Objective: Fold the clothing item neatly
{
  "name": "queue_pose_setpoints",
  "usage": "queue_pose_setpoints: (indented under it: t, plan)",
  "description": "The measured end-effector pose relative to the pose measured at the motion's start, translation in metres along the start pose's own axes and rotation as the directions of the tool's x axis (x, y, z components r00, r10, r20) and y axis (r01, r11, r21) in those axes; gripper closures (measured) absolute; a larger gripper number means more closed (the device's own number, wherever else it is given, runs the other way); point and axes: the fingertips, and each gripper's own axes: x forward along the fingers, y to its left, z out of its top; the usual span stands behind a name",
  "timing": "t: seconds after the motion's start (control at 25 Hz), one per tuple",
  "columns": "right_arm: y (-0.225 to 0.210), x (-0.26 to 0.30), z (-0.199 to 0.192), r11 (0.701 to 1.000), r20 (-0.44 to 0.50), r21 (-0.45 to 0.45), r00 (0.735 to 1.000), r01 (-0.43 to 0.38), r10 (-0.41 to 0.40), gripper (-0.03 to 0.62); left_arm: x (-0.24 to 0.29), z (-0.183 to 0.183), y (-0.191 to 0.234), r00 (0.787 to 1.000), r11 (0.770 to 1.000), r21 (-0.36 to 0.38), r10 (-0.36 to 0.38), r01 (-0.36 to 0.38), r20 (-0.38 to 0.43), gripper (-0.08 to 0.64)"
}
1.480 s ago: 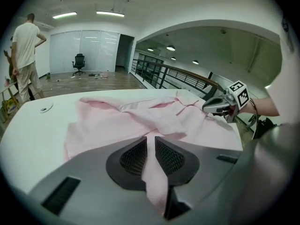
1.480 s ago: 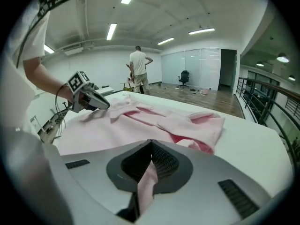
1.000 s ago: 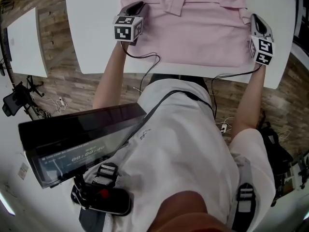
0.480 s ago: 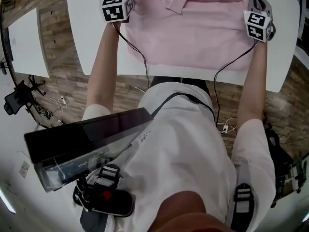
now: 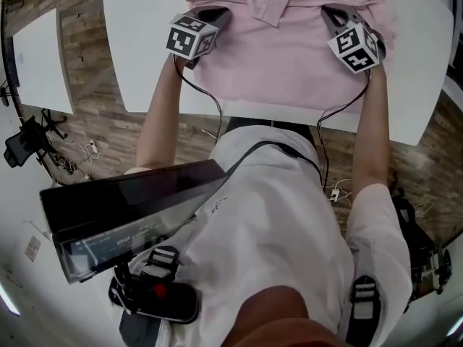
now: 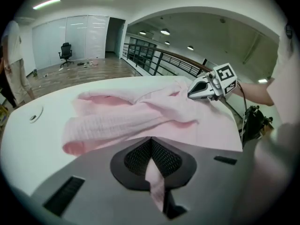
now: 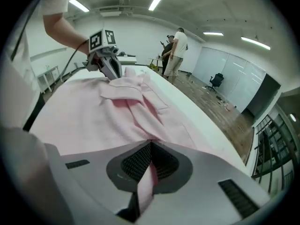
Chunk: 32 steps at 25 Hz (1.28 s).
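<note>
A pink garment lies spread on the white table, bunched along its far edge. My left gripper sits at the garment's left side. Its jaws have just been closing, and in the left gripper view they are shut with a strip of pink cloth pinched between them. My right gripper rests on the garment's right part, shut on a fold of the same cloth. Each gripper view shows the other gripper across the fabric: the right gripper and the left gripper.
A second white table stands to the left over wood floor. A dark screen device hangs at the person's chest, and cables trail from both grippers. People stand far off; an office chair and a railing lie beyond.
The right gripper has moved left from the garment's right edge onto the cloth, drawing fabric inward. The left gripper went to the far left corner, then came back nearer and rightward.
</note>
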Motion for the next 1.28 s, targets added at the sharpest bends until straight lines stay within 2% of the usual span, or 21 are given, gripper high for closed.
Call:
queue_pose_setpoints:
  t: [0.16,0.24,0.32,0.36,0.44,0.48,0.56,0.6,0.64,0.68,0.72,0.8,0.88,0.92,0.96,1.0,1.04,1.08,1.16,1.24,1.28]
  plan:
    - [-0.048,-0.004,0.017,0.992,0.011,0.035,0.993,0.12,-0.12,0.589,-0.002,0.061,0.032,0.987,0.995,-0.056,0.084,-0.077,0.14,0.557]
    - [-0.075,-0.023,0.02,0.977,0.021,0.09,0.98,0.194,-0.196,0.589,-0.015,0.095,0.053,0.964,0.989,-0.078,0.143,-0.129,0.223,0.557]
    - [-0.098,-0.038,0.024,0.954,0.024,0.135,0.962,0.267,-0.273,0.589,-0.033,0.118,0.077,0.929,0.975,-0.112,0.218,-0.193,0.299,0.557]
    - [-0.099,-0.041,0.028,0.957,0.038,0.138,0.964,0.256,-0.264,0.589,-0.042,0.124,0.085,0.911,0.968,-0.143,0.245,-0.208,0.331,0.557]
    - [-0.066,-0.042,0.048,0.988,0.137,0.133,0.986,0.076,-0.094,0.589,-0.055,0.127,0.082,0.902,0.967,-0.196,0.225,-0.162,0.368,0.557]
    - [-0.038,-0.041,0.064,0.991,0.208,0.125,0.978,-0.05,0.023,0.589,-0.057,0.121,0.072,0.911,0.973,-0.202,0.185,-0.115,0.368,0.557]
    - [0.025,-0.038,0.095,0.965,0.295,0.055,0.928,-0.255,0.229,0.589,-0.058,0.099,0.038,0.938,0.985,-0.173,0.07,-0.011,0.339,0.557]
    - [0.057,-0.033,0.106,0.943,0.295,-0.006,0.901,-0.332,0.319,0.589,-0.057,0.085,0.017,0.949,0.988,-0.149,0.006,0.044,0.317,0.558]
    - [0.086,-0.026,0.115,0.92,0.269,-0.072,0.881,-0.386,0.39,0.589,-0.054,0.069,-0.004,0.954,0.987,-0.132,-0.051,0.093,0.294,0.557]
    - [0.106,-0.014,0.121,0.905,0.223,-0.137,0.878,-0.402,0.424,0.589,-0.05,0.052,-0.021,0.958,0.984,-0.125,-0.089,0.127,0.271,0.558]
    - [0.117,0.0,0.122,0.904,0.164,-0.195,0.896,-0.381,0.413,0.589,-0.043,0.035,-0.035,0.964,0.982,-0.125,-0.108,0.141,0.244,0.558]
    - [0.106,0.024,0.118,0.924,0.079,-0.271,0.951,-0.269,0.3,0.589,-0.023,0.003,-0.056,0.98,0.986,-0.107,-0.107,0.126,0.169,0.557]
    - [0.055,0.027,0.124,0.968,0.112,-0.248,0.991,-0.045,0.074,0.589,-0.007,-0.017,-0.071,0.99,0.994,-0.057,-0.09,0.096,0.106,0.557]
    - [0.019,0.022,0.129,0.97,0.14,-0.217,0.987,0.106,-0.076,0.589,-0.004,-0.02,-0.074,0.992,0.995,-0.044,-0.08,0.084,0.099,0.557]
    - [-0.015,0.014,0.132,0.95,0.161,-0.194,0.963,0.244,-0.214,0.589,-0.003,-0.019,-0.075,0.992,0.996,-0.044,-0.075,0.08,0.101,0.558]
    - [-0.042,0.005,0.135,0.927,0.18,-0.171,0.935,0.335,-0.305,0.589,-0.003,-0.017,-0.076,0.992,0.995,-0.052,-0.079,0.084,0.103,0.558]
    - [-0.056,-0.004,0.138,0.923,0.206,-0.135,0.921,0.361,-0.33,0.589,-0.003,-0.016,-0.078,0.991,0.994,-0.057,-0.086,0.092,0.102,0.558]
    - [-0.057,-0.011,0.143,0.943,0.237,-0.095,0.927,0.319,-0.29,0.589,-0.004,-0.014,-0.079,0.991,0.994,-0.054,-0.088,0.094,0.101,0.557]
    - [-0.028,-0.018,0.149,0.991,0.286,-0.07,0.954,0.112,-0.088,0.589,-0.012,-0.005,-0.077,0.99,0.997,-0.04,-0.068,0.073,0.121,0.558]
    - [0.014,-0.015,0.141,0.99,0.264,-0.111,0.957,-0.092,0.119,0.589,-0.022,0.019,-0.064,0.981,0.998,-0.044,-0.04,0.049,0.189,0.557]
    - [0.029,-0.012,0.132,0.981,0.235,-0.119,0.956,-0.153,0.178,0.589,-0.025,0.034,-0.055,0.974,0.998,-0.044,-0.027,0.038,0.223,0.557]
